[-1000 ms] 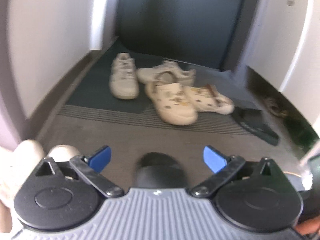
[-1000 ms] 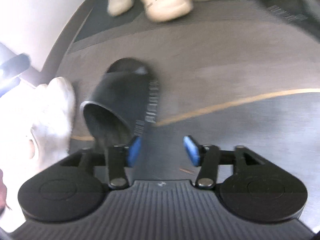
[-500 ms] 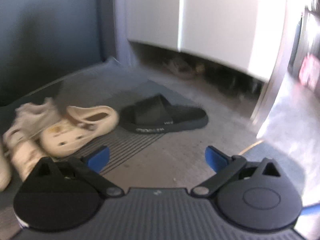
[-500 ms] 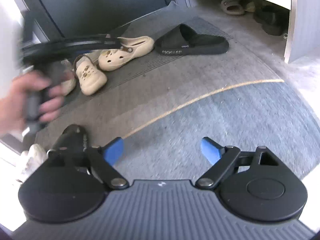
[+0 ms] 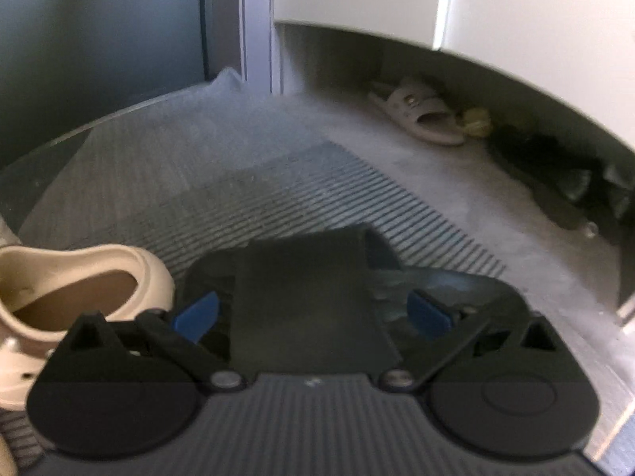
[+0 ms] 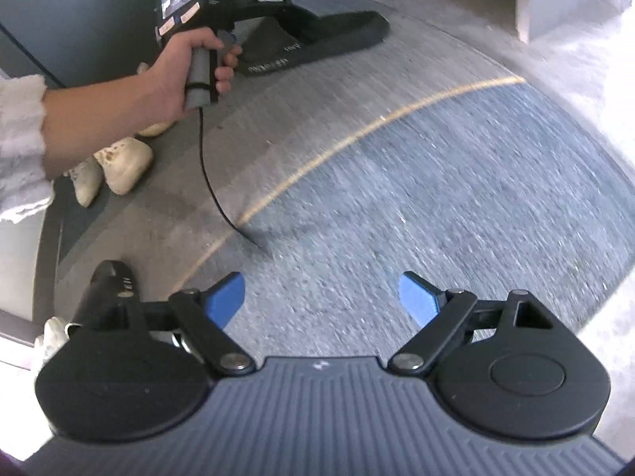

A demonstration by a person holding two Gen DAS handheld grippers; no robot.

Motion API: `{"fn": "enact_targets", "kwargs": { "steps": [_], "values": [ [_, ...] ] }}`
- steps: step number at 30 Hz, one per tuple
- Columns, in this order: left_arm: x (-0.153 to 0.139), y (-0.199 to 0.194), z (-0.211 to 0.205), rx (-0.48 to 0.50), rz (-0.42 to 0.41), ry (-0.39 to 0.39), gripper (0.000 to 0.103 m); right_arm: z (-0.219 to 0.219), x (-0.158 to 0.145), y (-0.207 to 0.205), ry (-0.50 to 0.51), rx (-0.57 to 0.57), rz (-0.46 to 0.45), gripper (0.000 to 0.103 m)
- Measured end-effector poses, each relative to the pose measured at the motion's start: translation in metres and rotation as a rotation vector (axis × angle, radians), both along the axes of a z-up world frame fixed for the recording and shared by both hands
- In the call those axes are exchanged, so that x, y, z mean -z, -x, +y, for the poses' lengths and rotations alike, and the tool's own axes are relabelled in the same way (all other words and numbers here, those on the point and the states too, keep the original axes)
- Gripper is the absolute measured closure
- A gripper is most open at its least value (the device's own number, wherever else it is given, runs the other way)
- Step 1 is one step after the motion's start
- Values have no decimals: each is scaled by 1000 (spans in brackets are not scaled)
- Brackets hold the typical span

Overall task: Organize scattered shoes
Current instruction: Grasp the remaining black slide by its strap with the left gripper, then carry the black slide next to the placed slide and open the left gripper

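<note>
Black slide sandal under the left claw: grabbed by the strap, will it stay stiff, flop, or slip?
The black slide sandal with a broad strap looks like foam or rubber, so probably light. Its sole seems thick and should hold shape. The strap looks matte, so slipping seems unlikely. Gripped by the strap alone, the heel end may droop. The left claw stands open astride it.
</note>
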State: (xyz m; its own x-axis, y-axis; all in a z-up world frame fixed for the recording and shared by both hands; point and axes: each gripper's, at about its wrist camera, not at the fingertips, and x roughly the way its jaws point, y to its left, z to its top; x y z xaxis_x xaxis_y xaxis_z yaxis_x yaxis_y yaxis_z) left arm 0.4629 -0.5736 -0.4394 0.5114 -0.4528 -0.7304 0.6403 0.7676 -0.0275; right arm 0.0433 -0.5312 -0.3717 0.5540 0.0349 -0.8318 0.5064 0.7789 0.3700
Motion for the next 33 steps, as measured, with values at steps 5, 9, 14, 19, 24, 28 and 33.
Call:
{"fn": "enact_targets", "kwargs": {
  "steps": [5, 9, 14, 19, 24, 28, 33],
  "values": [
    [21, -19, -7, -31, 102, 23, 1, -5, 4, 13, 9, 61, 32, 16],
    [23, -17, -9, -64, 56, -7, 13, -7, 7, 21, 19, 105, 55, 16],
    [11, -4, -7, -87, 16, -10, 16, -9, 9, 19, 38, 138, 51, 16],
    [-12, 16, 7, -117, 37, 13, 17, -9, 5, 11, 53, 121, 13, 16],
    [-33, 46, 42, -125, 72, -3, 17, -14, 10, 10, 48, 133, -14, 16],
    [-47, 82, 87, -126, 77, 6, 17, -17, 9, 11, 58, 155, -25, 16],
    [-59, 127, 144, -157, 116, -10, 17, -2, -8, 22, 96, 92, -56, 16]
  ]
}}
